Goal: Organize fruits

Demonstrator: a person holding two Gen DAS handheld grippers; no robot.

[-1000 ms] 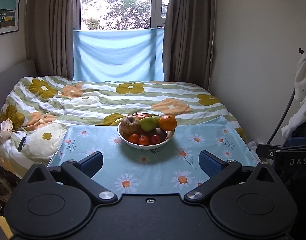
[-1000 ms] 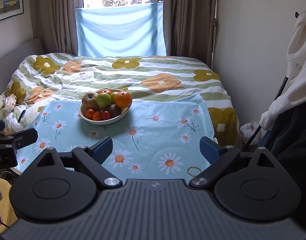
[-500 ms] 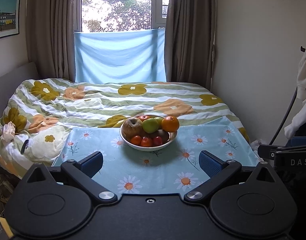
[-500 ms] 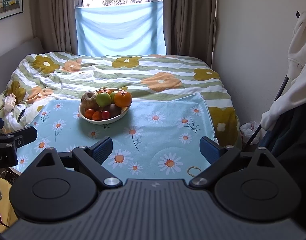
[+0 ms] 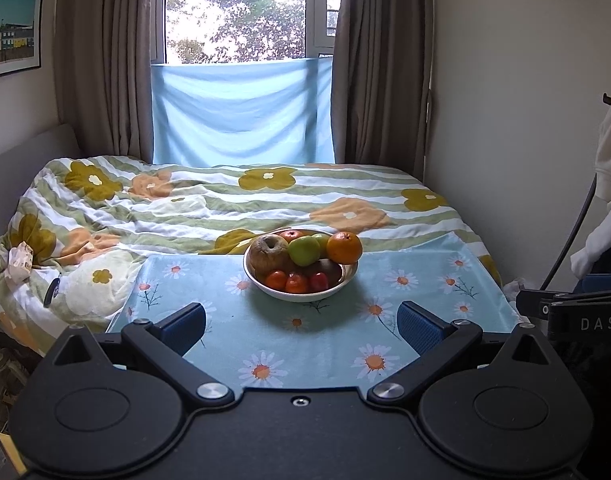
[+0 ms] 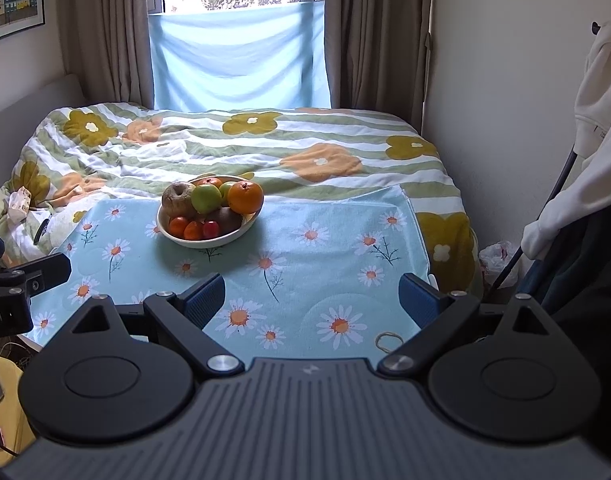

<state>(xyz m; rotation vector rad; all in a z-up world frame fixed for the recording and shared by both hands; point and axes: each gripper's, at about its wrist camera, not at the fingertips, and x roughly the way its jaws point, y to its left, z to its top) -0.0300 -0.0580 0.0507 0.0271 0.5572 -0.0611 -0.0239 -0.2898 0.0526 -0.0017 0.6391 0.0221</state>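
A white bowl of fruit stands on a light-blue daisy cloth over a bed. It holds an orange, a green apple, a brown wrinkled apple, a red apple at the back, a kiwi and small red-orange tomatoes. My left gripper is open and empty, short of the bowl. My right gripper is open and empty, nearer and to the right of the bowl.
A flowered duvet covers the bed beyond the cloth. A rubber band lies on the cloth by my right finger. White clothes hang at the right wall. Curtains and a window stand behind the bed.
The left wrist view has risen and shifted slightly, so the bowl sits a bit lower-right in frame. The right gripper has barely moved. Both stay open.
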